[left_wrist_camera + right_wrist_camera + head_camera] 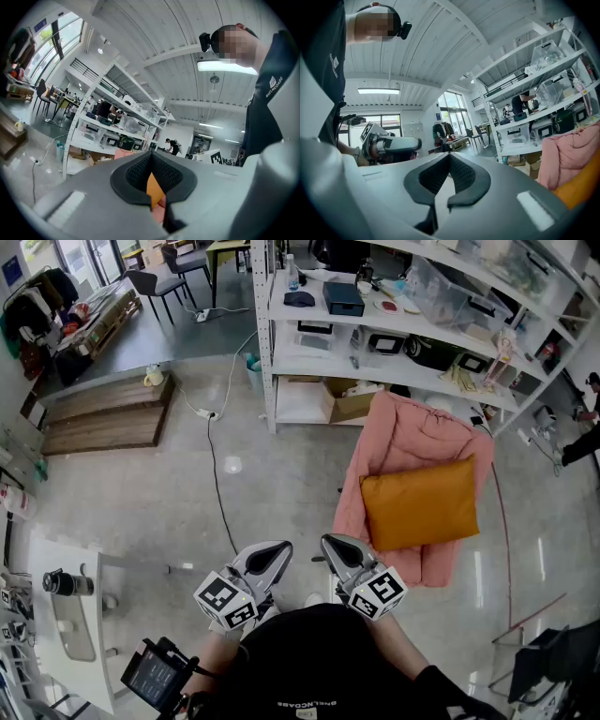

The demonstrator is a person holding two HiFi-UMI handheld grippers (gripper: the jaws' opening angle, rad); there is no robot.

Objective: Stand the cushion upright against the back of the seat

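Mostly hidden under its cloth, the pink-draped seat (pixel 405 432) shows none of its frame. The orange cushion (pixel 421 503) lies on it, its far edge near the back; whether it lies flat or leans cannot be told from above. In the left gripper view only a sliver of the cushion (pixel 155 190) shows, through the gap below the jaw tips. In the right gripper view it (pixel 582 186) is cut off by the gripper body and the picture's edge.

The left gripper (pixel 283 549) and the right gripper (pixel 328 542) sit close to the person's torso, well apart from the cushion. Each has its jaws closed tip to tip with nothing between them.

Behind the seat stands a white shelf unit (pixel 274 343). Clear plastic bins (pixel 442 289) sit on an upper shelf, their contents too blurred to name. A cardboard box (pixel 350 405) sits low down, its inside out of sight.
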